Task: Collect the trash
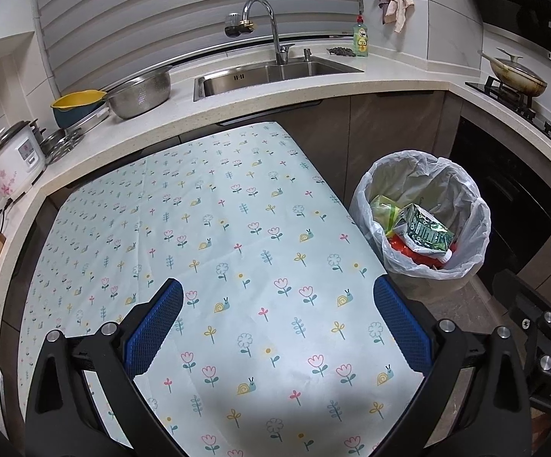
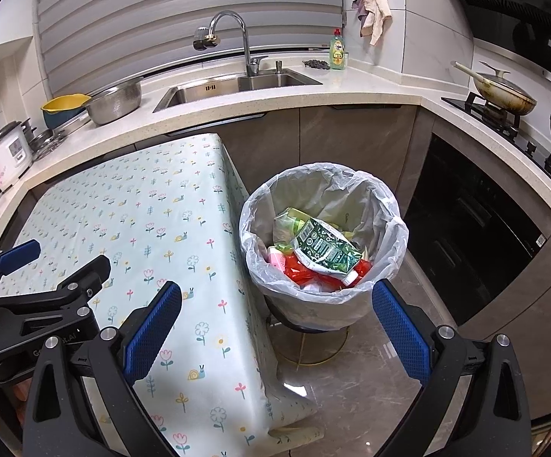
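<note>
We hold each hand-held gripper [image 1: 277, 327] [image 2: 275, 327] wide and empty; the green carton [image 2: 327, 249] lies in the bin [image 2: 382, 198], spout end pointing near-right.

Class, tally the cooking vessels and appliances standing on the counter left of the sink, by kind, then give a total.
Metal colander: 1
Yellow-rimmed bowl: 1
Rice cooker: 1
Total: 3

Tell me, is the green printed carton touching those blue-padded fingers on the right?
Apart. In the right wrist view the green printed carton lies inside the white-lined trash bin, while the right gripper is open and empty, nearer the camera.
</note>
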Available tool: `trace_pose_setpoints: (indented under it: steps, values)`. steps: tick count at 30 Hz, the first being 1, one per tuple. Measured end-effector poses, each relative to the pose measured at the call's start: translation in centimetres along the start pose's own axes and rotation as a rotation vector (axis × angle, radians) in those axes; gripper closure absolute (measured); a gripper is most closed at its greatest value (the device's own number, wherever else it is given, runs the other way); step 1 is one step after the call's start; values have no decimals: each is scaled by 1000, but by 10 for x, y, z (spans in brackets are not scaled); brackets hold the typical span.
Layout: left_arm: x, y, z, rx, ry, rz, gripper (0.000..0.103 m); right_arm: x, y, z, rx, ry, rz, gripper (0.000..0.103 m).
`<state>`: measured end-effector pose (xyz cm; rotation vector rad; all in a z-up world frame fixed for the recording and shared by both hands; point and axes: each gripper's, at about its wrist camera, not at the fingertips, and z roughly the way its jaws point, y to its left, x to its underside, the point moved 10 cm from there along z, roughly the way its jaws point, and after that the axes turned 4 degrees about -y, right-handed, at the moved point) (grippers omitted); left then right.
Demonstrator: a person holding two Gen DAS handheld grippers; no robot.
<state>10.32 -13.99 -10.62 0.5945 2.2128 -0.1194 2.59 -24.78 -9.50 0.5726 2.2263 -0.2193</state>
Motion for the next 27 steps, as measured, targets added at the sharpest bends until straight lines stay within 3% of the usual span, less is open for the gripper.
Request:
trace_pose_setpoints:
  steps: [27]
  values:
    - [6,-2,6,17,30,-4,7,2,-1,7,-24,-1,18,6]
